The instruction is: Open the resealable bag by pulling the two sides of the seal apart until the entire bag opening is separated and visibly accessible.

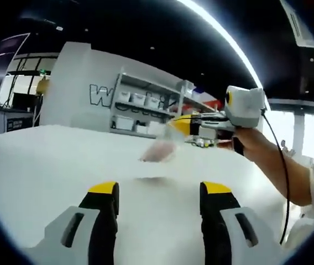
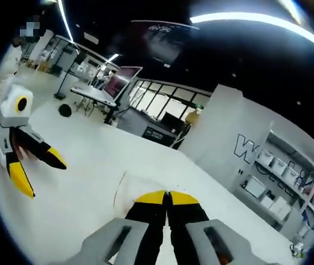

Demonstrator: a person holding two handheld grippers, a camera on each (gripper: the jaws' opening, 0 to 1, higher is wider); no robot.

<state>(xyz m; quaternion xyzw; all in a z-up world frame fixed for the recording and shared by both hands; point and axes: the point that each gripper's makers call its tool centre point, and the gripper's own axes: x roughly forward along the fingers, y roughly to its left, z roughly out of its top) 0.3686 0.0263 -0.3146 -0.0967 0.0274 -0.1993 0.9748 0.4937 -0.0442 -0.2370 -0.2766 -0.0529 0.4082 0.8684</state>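
Right gripper (image 2: 167, 194) jaws pinched on bag (image 2: 125, 190) edge, bag lifted above table (image 1: 46, 165). Left gripper (image 1: 158, 190) jaws apart, empty. Best: grab opposite seal lip squarely, then pull evenly apart.

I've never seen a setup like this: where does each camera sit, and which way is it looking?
Left gripper view: rides on the left gripper, jaws apart, facing across the white table at the bag held up by the right gripper; a hand shows.
Right gripper view: rides on the right gripper, jaws closed on the bag, facing the table and left gripper.
Shared: the table, bag, shelving.
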